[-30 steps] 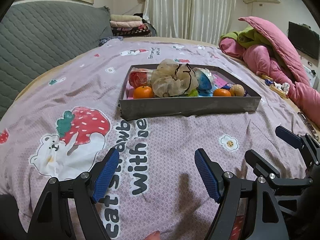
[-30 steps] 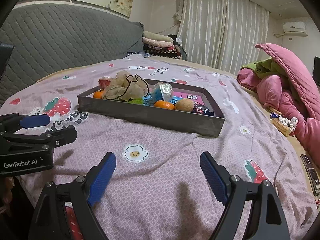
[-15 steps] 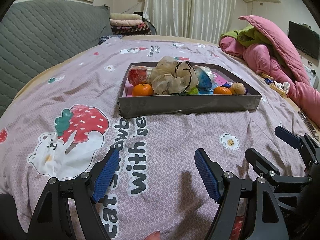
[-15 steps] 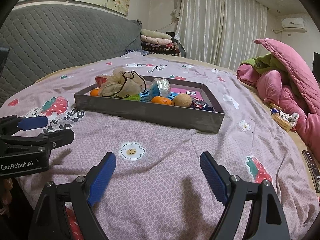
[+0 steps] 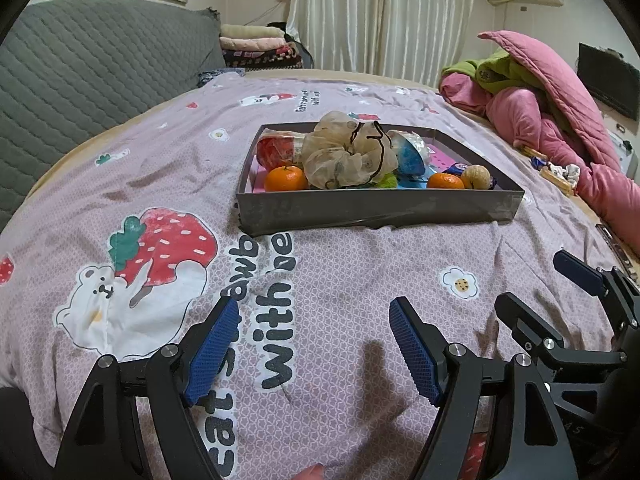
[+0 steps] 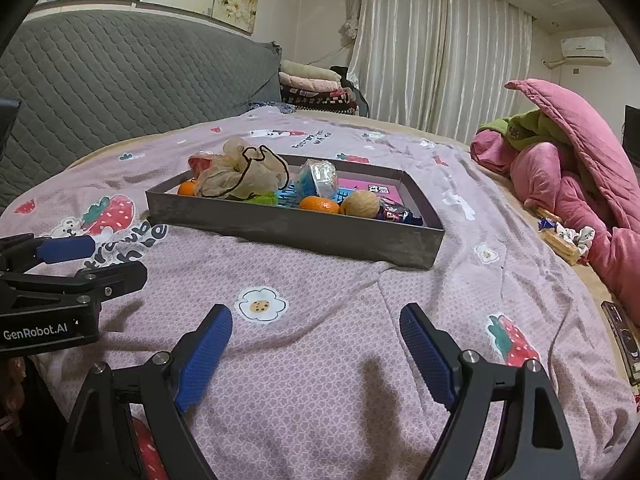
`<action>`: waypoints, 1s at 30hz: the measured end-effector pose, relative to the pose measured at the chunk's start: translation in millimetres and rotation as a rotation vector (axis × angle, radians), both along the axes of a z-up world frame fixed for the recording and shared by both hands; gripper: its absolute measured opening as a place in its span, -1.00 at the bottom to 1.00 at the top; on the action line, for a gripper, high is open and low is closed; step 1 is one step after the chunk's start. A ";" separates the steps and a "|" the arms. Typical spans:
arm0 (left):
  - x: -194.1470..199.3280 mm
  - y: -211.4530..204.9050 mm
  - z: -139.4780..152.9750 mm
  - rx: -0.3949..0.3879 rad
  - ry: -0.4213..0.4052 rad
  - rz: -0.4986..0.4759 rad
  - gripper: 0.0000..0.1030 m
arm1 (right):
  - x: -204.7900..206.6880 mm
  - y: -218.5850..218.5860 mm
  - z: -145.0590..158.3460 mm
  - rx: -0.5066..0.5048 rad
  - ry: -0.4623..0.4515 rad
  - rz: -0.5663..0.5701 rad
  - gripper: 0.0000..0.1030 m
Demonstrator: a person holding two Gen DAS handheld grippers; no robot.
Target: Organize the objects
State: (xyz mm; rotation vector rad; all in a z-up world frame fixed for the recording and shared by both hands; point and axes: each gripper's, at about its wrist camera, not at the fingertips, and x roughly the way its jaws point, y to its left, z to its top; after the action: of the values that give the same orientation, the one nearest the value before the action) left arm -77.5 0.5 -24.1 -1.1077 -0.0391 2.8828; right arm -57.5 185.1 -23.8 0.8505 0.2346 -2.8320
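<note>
Objects all inside the grey tray [image 5: 376, 210] on the bed, both grippers spread and empty.
Oranges [image 5: 285, 178], a crumpled bag [image 5: 346, 156] and a walnut [image 6: 360, 203] lie in the tray; this fits a finished job or one where they must come out. Left gripper [image 5: 314, 344] and right gripper [image 6: 316, 350] hover well short. Only the right view shows the dark candy wrapper [image 6: 396, 213] clearly.

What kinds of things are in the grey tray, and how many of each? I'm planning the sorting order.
Counting only what shows in the grey tray:
Tangerines: 2
Walnut: 1
Beige mesh bag: 1
Red snack packet: 1
Blue jelly cup: 1
Dark blue candy wrapper: 1
Green fuzzy item: 1
Total: 8
</note>
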 end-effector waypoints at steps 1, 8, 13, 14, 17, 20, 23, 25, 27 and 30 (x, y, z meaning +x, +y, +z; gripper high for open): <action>0.1 0.3 0.2 -0.001 0.000 0.000 0.53 | -0.2 0.3 0.1 -0.001 0.000 -0.001 0.66; 0.0 0.4 0.6 0.000 0.001 0.000 0.53 | -0.8 0.2 -1.1 0.000 -0.007 -0.003 0.66; 0.2 0.4 0.7 0.000 -0.002 0.000 0.53 | -0.5 1.3 -1.2 -0.006 -0.004 0.001 0.66; 0.4 0.1 0.8 0.001 -0.003 0.000 0.53 | -0.4 1.7 -0.9 -0.007 -0.002 0.000 0.66; -0.3 0.1 0.6 0.001 -0.005 -0.001 0.53 | -0.7 2.0 -1.1 -0.007 -0.003 -0.002 0.66; -0.4 0.1 0.5 0.003 -0.005 -0.001 0.53 | -0.9 1.8 -1.4 -0.007 -0.005 -0.004 0.66; -0.3 0.0 0.2 0.004 -0.006 -0.002 0.53 | -1.2 1.9 -1.6 -0.010 -0.008 -0.003 0.66; -0.4 0.5 0.0 0.003 -0.007 -0.002 0.53 | -1.0 2.4 -1.5 -0.010 -0.008 -0.005 0.66; -0.4 0.6 -0.5 0.004 -0.007 -0.004 0.53 | -1.0 2.9 -1.4 -0.012 -0.007 -0.006 0.66; -0.3 0.9 -0.6 0.004 -0.008 -0.004 0.53 | -0.8 2.7 -1.0 -0.013 -0.004 -0.007 0.66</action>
State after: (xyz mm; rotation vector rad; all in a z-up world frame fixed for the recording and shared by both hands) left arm -77.8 1.4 -24.7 -1.1172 -0.0425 2.8739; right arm -58.4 187.8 -24.8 0.8565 0.2131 -2.8349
